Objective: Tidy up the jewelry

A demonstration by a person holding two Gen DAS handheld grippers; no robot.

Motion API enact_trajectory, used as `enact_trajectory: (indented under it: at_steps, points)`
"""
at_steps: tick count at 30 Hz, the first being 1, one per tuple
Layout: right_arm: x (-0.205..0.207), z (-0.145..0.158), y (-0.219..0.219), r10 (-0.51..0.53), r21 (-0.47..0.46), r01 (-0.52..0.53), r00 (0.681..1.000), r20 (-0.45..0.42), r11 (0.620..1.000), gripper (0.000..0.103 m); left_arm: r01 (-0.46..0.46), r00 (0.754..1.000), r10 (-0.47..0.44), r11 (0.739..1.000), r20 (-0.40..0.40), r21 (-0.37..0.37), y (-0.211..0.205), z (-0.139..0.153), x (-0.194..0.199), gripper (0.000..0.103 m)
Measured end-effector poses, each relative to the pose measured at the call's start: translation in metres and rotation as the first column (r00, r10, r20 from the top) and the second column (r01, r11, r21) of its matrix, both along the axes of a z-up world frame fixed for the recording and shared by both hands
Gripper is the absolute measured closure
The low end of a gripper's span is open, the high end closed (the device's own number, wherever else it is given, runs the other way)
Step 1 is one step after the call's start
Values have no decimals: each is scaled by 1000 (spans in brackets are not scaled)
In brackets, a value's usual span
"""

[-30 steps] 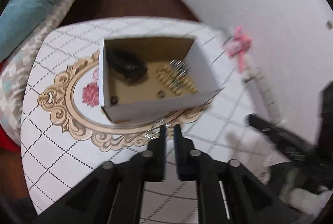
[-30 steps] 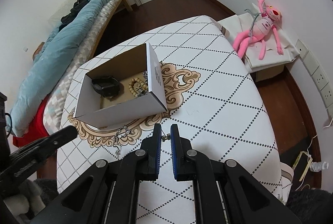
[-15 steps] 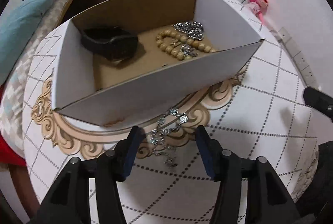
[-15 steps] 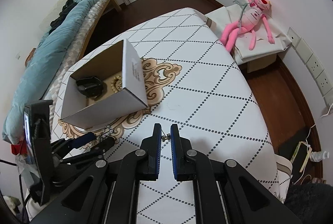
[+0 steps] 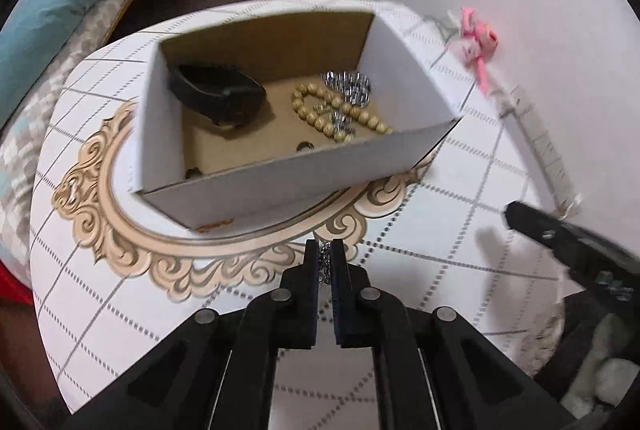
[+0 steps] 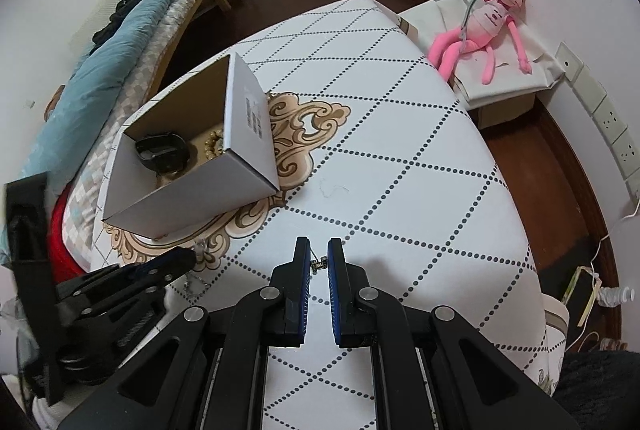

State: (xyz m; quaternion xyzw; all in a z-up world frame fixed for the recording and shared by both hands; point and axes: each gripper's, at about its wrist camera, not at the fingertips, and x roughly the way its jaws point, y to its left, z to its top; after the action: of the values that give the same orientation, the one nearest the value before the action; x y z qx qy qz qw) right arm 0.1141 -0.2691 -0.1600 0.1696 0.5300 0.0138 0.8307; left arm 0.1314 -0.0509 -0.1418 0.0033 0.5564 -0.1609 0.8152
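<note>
An open white cardboard box [image 5: 304,174] stands on the patterned tablecloth; it also shows in the right wrist view [image 6: 248,134]. Inside lie a black watch [image 5: 218,96], a wooden bead bracelet [image 5: 340,114] and a silver chain piece [image 5: 348,88]. My left gripper [image 5: 325,250] is shut on a silver chain [image 5: 325,262], just in front of the box's near wall. In the right wrist view the left gripper [image 6: 188,255] holds the chain [image 6: 200,250] at the box's front corner. My right gripper [image 6: 319,250] is nearly shut, with a small metal piece [image 6: 319,264] between its fingers.
The table [image 6: 400,158] carries a white diamond-pattern cloth with a gold ornament. A bed with a teal blanket [image 6: 120,46] lies left. A pink plush toy [image 6: 480,26] lies on a low stand at the right. The right gripper shows at the left view's right edge [image 5: 568,242].
My left gripper was open around the silver chain half a second ago; it has shut on it and pulled back a little from the box. The right gripper has barely moved.
</note>
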Motion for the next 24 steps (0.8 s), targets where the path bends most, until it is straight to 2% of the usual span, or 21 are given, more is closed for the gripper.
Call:
enact_trajectory:
  at_steps: [9,14,17,20,24]
  points:
    - [-1,27,4,22,43,-25,998,51,999,94,-47,997,56,989,60,-140,23,68,-9,100]
    - [10,59,16,60,64,-67,992,107,996,94,-51,991,76,976,113,-210,25,108,13,100]
    - [28,78,28,94,76,-104,987,134,992,94,-52,988,82,975,133,-215,27,121,29,100]
    - [50,88,43,132,89,-144,982,134,986,94,-63,992,83,976,92,-208,27,115,52,99]
    - [88,82,66,206,89,-211,976,69,973,94,-113,993,117,988,31,-106,31,93,80,98]
